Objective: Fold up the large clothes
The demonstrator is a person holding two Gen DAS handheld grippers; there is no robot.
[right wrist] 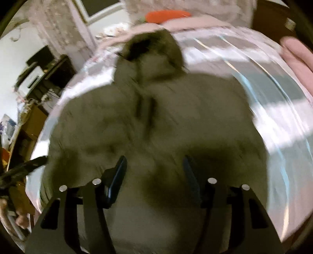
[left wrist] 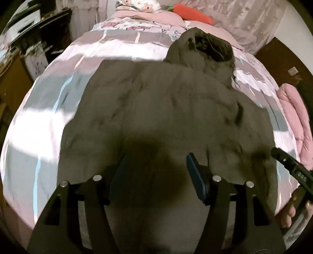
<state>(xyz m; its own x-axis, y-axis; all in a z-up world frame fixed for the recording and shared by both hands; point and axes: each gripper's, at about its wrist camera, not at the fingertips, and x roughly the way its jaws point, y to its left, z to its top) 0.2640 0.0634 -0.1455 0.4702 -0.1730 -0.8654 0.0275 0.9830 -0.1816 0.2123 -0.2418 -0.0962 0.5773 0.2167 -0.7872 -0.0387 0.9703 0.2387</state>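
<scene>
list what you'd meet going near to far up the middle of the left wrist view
left gripper → olive hooded coat spread on the bed → its dark-lined hood → striped bedsheet → pink duvet → orange carrot-shaped pillow

A home bedroom. A bed [left wrist: 49,121] with a pink, grey and white patterned cover fills both views. At 12 o'clock lie pillows [left wrist: 137,4] and an orange plush toy [left wrist: 192,13], with lace curtains [left wrist: 250,17] behind at 1 o'clock. A pink quilt [left wrist: 295,121] is bunched at 3 o'clock. Dark shelves [right wrist: 45,66] and a wooden cabinet [right wrist: 33,121] crowd the bedside at 9 to 10 o'clock.
</scene>
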